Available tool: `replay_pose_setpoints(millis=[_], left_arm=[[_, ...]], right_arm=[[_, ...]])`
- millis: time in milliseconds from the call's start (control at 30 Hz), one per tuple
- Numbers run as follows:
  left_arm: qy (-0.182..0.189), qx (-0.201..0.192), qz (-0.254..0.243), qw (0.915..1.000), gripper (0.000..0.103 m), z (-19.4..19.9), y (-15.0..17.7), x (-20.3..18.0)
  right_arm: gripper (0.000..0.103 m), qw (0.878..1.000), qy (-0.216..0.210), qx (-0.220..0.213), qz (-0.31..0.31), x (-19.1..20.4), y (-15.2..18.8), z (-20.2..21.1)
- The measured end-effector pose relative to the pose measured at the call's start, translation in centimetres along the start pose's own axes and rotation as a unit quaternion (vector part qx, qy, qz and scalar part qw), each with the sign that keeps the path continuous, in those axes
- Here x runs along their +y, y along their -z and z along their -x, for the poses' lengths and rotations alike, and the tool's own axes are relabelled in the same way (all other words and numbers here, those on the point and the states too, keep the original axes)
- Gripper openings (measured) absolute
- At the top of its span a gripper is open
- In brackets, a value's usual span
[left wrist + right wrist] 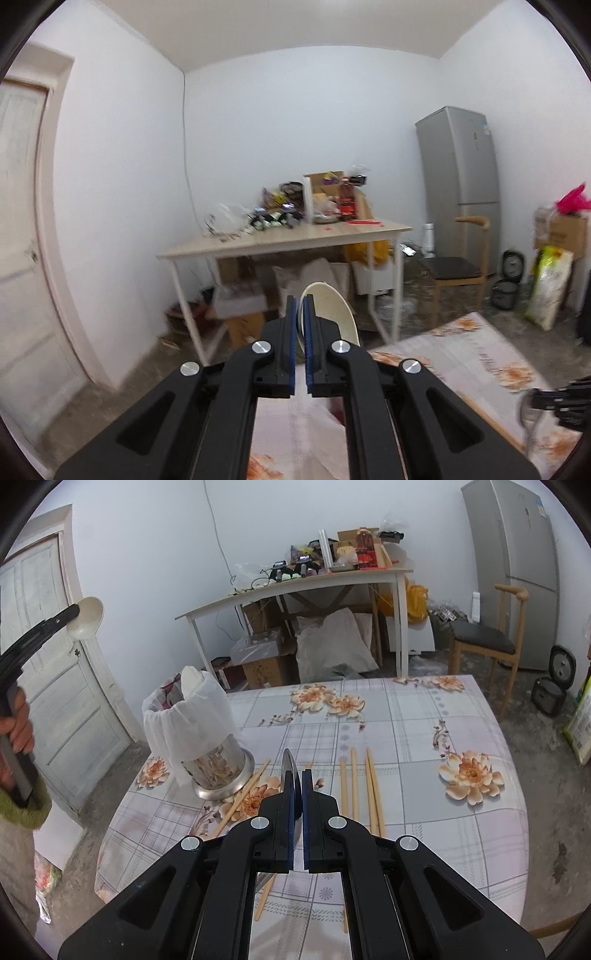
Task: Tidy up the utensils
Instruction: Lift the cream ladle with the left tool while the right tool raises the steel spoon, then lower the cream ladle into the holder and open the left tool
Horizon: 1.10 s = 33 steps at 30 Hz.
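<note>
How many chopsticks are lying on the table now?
6. Four chopsticks lie side by side right of the right gripper; one lies slanted beside the metal holder; one peeks out behind the gripper. More may be hidden under it.

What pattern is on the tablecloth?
Pale plaid tablecloth with orange flowers; clearest in the right wrist view.

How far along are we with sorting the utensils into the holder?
Done: one white utensil already stands in the metal holder. In hand: the left gripper is shut on a white spoon, the right gripper on a metal spoon. Left: the chopsticks lie loose on the floral tablecloth.
</note>
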<state>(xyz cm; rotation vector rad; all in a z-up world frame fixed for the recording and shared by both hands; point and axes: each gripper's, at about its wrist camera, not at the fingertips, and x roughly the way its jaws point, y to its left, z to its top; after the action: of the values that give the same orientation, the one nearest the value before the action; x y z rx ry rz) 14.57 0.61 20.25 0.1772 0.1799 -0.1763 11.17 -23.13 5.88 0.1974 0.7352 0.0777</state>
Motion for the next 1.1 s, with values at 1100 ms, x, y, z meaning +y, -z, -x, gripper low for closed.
replay_pose_setpoints(millis=[1100], left_arm=[[-0.069,0.039,-0.269,0.9599,0.004,-9.7,10.4,-7.4]], right_arm=[[0.002,0.999,-0.019,0.037,-0.006,-0.8,0.7,-4.1]])
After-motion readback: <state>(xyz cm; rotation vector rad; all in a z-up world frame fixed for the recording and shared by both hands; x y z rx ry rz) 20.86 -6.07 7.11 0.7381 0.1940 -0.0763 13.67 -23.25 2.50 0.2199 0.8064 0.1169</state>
